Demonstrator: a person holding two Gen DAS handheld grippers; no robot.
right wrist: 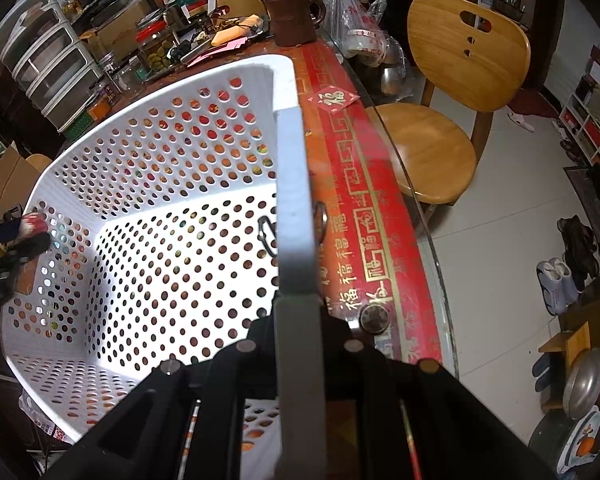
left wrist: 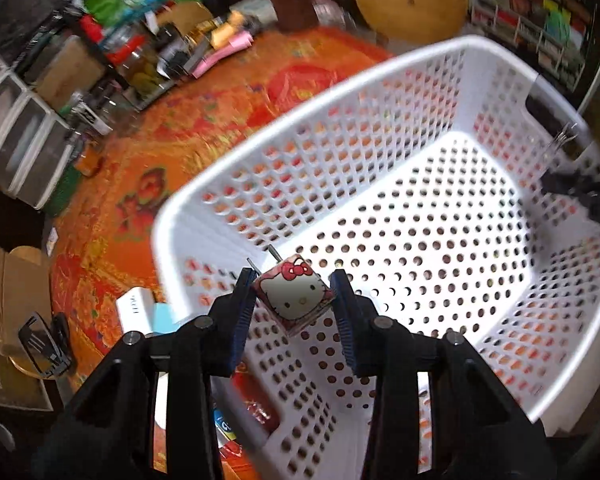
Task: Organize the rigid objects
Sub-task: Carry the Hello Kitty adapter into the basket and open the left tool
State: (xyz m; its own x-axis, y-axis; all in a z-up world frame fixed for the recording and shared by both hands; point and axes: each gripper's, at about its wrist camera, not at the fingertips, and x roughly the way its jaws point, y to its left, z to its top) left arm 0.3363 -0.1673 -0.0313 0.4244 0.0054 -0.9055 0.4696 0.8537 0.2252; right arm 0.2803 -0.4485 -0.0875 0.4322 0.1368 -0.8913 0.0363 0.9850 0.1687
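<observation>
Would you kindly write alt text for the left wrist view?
The left gripper holds a small Hello Kitty cube between its blue pads, just above the near wall of a tilted white perforated basket. An orange patterned tablecloth lies behind.

right fingers [right wrist: 260, 332] behind basket rim [right wrist: 296, 208]

Indoor overhead light, white basket [left wrist: 380, 92] floor blown out with glare in both fisheye views, left wrist frame motion-blurred toward the table's far edge, right wrist sharper, heavy barrel distortion and dark vignette in every corner.
</observation>
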